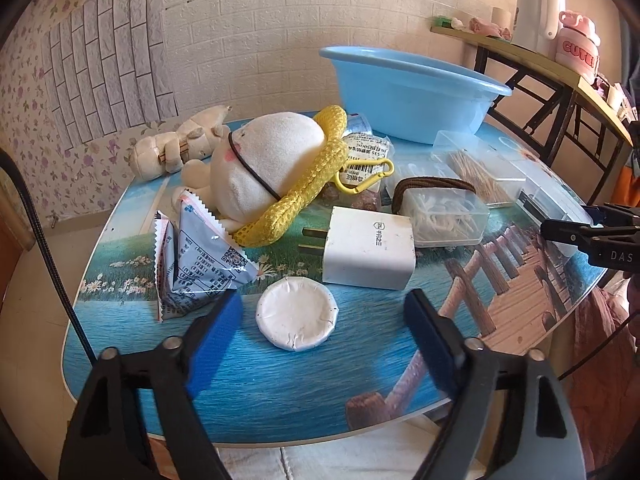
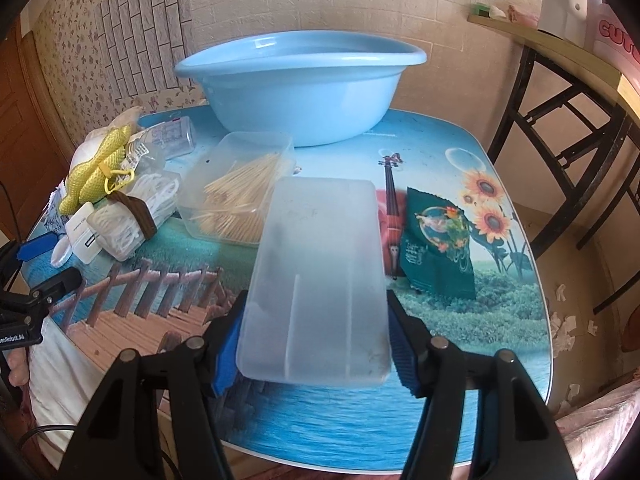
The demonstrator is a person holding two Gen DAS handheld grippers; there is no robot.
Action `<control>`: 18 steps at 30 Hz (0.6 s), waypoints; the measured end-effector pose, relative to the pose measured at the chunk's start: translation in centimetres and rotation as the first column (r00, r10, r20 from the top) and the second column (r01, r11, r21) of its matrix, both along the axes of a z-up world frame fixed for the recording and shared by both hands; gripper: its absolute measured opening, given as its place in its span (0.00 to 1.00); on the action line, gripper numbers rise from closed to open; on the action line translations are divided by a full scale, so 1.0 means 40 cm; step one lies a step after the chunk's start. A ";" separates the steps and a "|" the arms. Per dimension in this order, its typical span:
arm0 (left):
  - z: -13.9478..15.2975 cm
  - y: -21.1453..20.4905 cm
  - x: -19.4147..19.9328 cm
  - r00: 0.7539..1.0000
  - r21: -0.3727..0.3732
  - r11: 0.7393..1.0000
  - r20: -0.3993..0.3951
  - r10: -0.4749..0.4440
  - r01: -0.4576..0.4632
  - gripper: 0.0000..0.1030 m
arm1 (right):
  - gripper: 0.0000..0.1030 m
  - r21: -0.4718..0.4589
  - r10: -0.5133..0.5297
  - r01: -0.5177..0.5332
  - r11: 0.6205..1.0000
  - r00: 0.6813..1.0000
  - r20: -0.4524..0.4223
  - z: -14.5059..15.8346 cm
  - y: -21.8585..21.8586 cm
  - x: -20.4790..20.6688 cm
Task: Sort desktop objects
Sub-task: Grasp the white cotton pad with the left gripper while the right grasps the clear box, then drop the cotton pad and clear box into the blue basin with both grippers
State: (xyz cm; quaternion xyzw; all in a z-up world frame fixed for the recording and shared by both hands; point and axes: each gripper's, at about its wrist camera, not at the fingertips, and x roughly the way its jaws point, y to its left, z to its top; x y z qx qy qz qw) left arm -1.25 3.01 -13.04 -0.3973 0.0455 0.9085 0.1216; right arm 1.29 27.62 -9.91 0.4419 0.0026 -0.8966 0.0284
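Observation:
My left gripper (image 1: 320, 312) is open, its blue pads either side of a white round disc (image 1: 297, 313) on the table. Behind the disc lie a white charger plug (image 1: 370, 247), a blue-grey foil packet (image 1: 200, 256) and a white plush toy (image 1: 264, 164) wrapped in a yellow mesh rope (image 1: 316, 176). My right gripper (image 2: 316, 344) is shut on a frosted plastic box (image 2: 320, 280), its pads pressing both long sides. A light blue basin (image 2: 300, 84) stands at the back; it also shows in the left wrist view (image 1: 408, 92).
A clear box of toothpicks (image 2: 236, 192), a box of floss picks with a brown band (image 2: 132, 208) and a green snack packet (image 2: 436, 248) lie on the picture-printed table (image 2: 340, 420). A wooden shelf on black legs (image 1: 560, 80) stands at the right.

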 end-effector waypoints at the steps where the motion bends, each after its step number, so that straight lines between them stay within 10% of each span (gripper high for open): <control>1: 0.002 0.000 0.002 1.000 0.001 1.000 -0.006 0.000 0.000 0.56 | 0.59 -0.002 0.002 -0.002 1.000 1.000 -0.001 0.000 0.000 0.003; 3: 0.007 -0.003 0.003 1.000 0.000 1.000 -0.012 0.015 -0.015 0.36 | 0.58 -0.007 0.004 -0.004 1.000 1.000 -0.001 0.005 0.004 0.006; 18: 0.084 -0.026 0.005 0.998 0.063 0.997 -0.046 0.042 -0.040 0.35 | 0.58 -0.052 0.012 -0.021 0.998 0.987 -0.160 0.127 0.004 0.054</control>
